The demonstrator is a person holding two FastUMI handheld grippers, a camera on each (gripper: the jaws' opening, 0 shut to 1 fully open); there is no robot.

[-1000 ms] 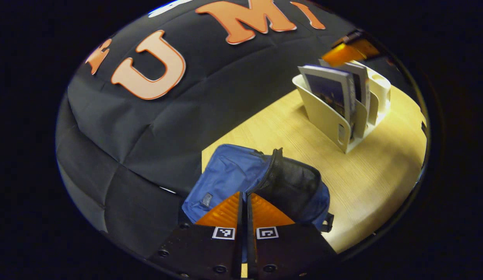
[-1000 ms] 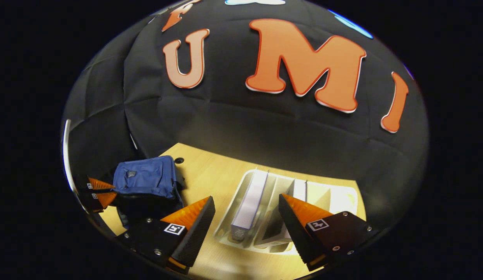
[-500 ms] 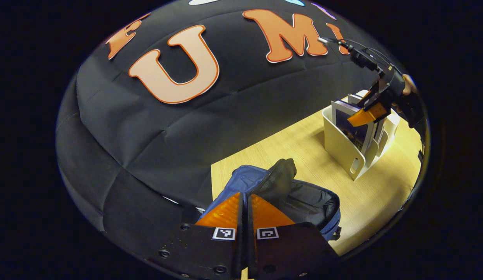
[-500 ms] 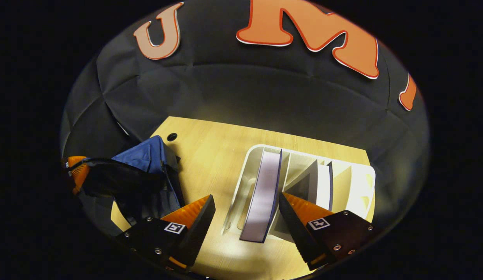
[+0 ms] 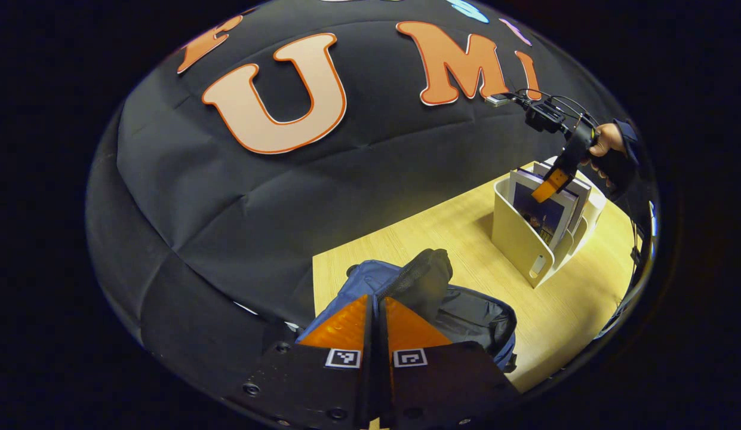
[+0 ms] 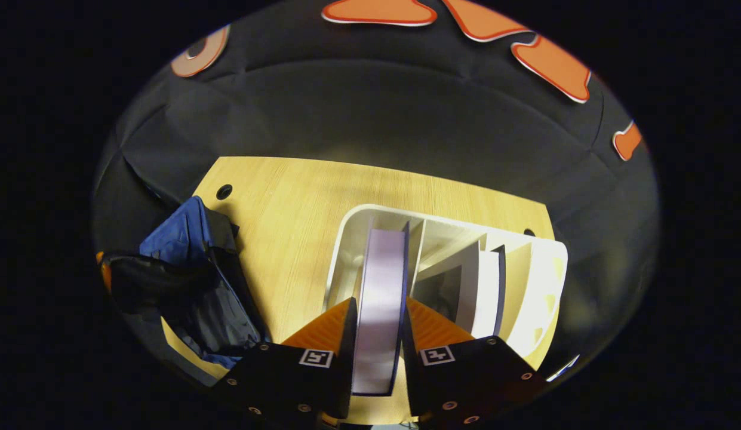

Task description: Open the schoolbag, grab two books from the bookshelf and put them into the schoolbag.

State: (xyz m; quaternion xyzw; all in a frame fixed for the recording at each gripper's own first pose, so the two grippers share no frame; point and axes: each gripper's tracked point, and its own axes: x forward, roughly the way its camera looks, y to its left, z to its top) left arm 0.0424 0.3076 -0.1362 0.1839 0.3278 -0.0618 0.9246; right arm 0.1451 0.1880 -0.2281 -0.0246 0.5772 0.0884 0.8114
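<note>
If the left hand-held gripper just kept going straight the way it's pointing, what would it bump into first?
Probably the open blue schoolbag just beyond the shut left hand-held gripper, most likely its raised black flap. Depth is hard to judge, and whether it already grips the bag is unclear.

Can't see what the left gripper (image 5: 374, 316) pinches, and its own fingers hide the near part of the schoolbag (image 5: 466, 310).

Light wood counter (image 6: 298, 197) with round cable holes, black cloth wall (image 5: 227, 197) behind, dim booth, warm light
</note>
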